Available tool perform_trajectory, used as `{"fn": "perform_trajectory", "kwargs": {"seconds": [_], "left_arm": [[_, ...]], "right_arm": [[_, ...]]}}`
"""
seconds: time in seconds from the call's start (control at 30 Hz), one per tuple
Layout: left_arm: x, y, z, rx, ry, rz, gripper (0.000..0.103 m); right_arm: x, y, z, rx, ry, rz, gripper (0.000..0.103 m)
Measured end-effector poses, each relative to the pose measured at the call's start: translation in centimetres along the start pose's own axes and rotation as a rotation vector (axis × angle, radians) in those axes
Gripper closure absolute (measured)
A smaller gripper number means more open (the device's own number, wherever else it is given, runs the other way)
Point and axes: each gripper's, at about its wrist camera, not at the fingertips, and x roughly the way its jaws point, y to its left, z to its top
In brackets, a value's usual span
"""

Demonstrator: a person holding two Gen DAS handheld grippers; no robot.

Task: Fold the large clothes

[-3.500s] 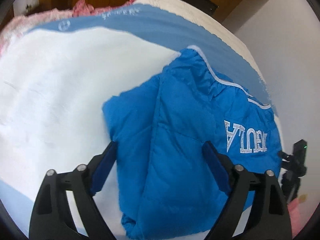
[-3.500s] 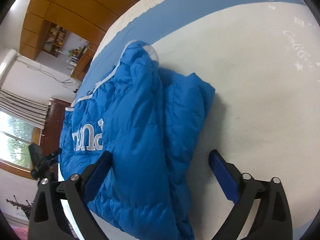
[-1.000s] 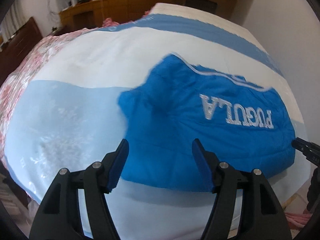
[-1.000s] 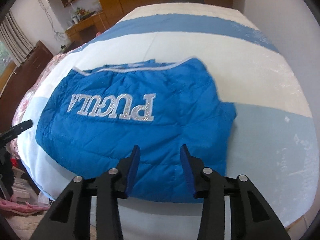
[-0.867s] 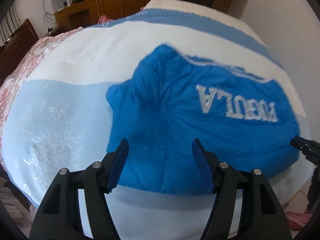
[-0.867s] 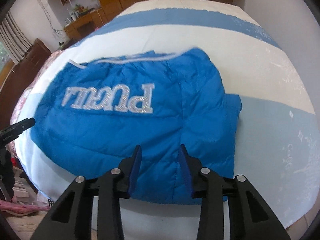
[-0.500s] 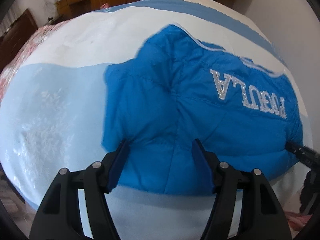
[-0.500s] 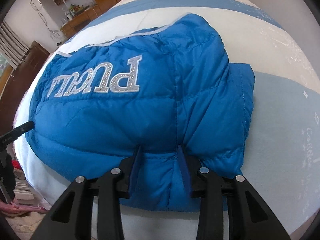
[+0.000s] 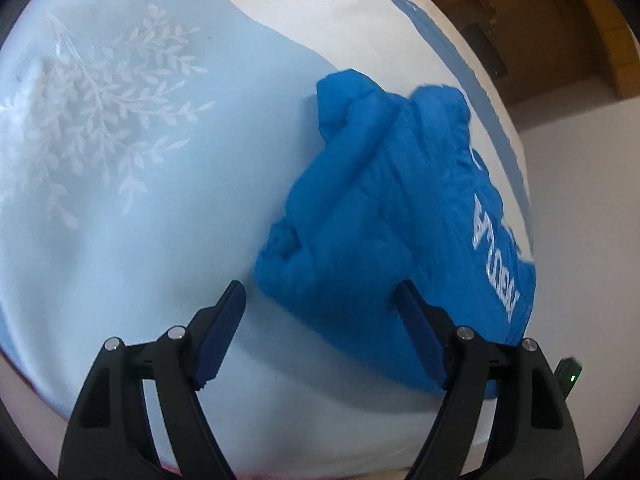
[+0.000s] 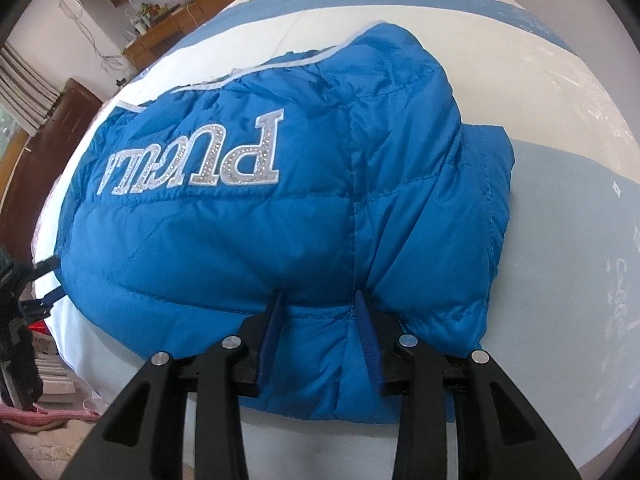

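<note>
A bright blue puffer jacket [image 9: 380, 200] [image 10: 280, 232] with silver lettering [image 10: 200, 156] lies folded on a white and pale blue bed cover [image 9: 120, 160] [image 10: 580, 240]. My left gripper [image 9: 319, 286] hangs over the jacket's near left corner, and its jaws are opening. Its right finger [image 9: 416, 320] touches the padding, while the left finger [image 9: 224, 320] stands over bare sheet. My right gripper [image 10: 318, 294] is pushed down into the jacket's near hem. Its narrow gap straddles a ridge of fabric at a seam, at the same width as before it came down.
The bed's near edge runs just below both grippers. Wooden cabinets [image 9: 580, 20] [image 10: 160, 12] stand beyond the far end, and a white wall is on the right. A black stand [image 10: 16, 292] and pink things [image 10: 48, 416] are beside the bed on the left.
The left gripper dropped, rolled and came close to the jacket's left corner, its jaws wider. The right gripper sank onto the near hem with its gap unchanged.
</note>
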Motion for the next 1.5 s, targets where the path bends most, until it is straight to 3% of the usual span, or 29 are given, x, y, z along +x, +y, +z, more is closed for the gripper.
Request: {"fn": "perform_trajectory", "kwargs": {"seconds": [0.17,0.23,0.3,0.4,0.53,0.77,0.93,1.1,1.3,1.5], "left_arm": [[1.3,0.1,1.1,-0.031,-0.037,-0.067,0.026],[1.6,-0.5,1.6,-0.028,-0.060,-0.078,0.037],[1.5,-1.1,1.8,-0.013,-0.076,-0.090,0.057],[-0.4,-2.3,1.3,0.026,-0.116,-0.126,0.073],[-1.2,-2.7,0.4,0.077,-0.136,-0.102,0.076],[2.5,-0.9,0.7,0.045,-0.075,-0.062,0.069],[2.0,-1.9,1.0,0.040,-0.073,-0.054,0.073],[-1.5,-5.8,0.5,0.157,-0.147,-0.064,0.079],[-5.5,-14.4,-1.1,0.388,-0.232,-0.140,0.082],[-5.0,-23.9,-3.8,0.629,-0.204,-0.216,0.084]], "right_arm": [[0.2,0.2,0.2,0.004,0.004,0.007,0.067],[0.1,0.1,0.2,0.005,0.007,0.010,0.067],[0.1,0.0,0.1,0.007,0.008,0.012,0.067],[-0.1,-0.1,0.0,0.014,0.012,0.013,0.067],[0.1,0.0,-0.1,0.013,0.014,0.011,0.066],[0.3,-0.3,0.2,0.016,0.016,0.015,0.066],[-0.1,-1.0,0.2,0.056,0.013,0.051,0.064],[-4.4,-1.8,0.5,0.088,-0.062,0.071,0.056],[-9.3,-3.2,0.5,0.117,-0.116,0.031,0.056],[-13.3,-2.9,-0.1,0.116,-0.182,0.027,0.056]]}}
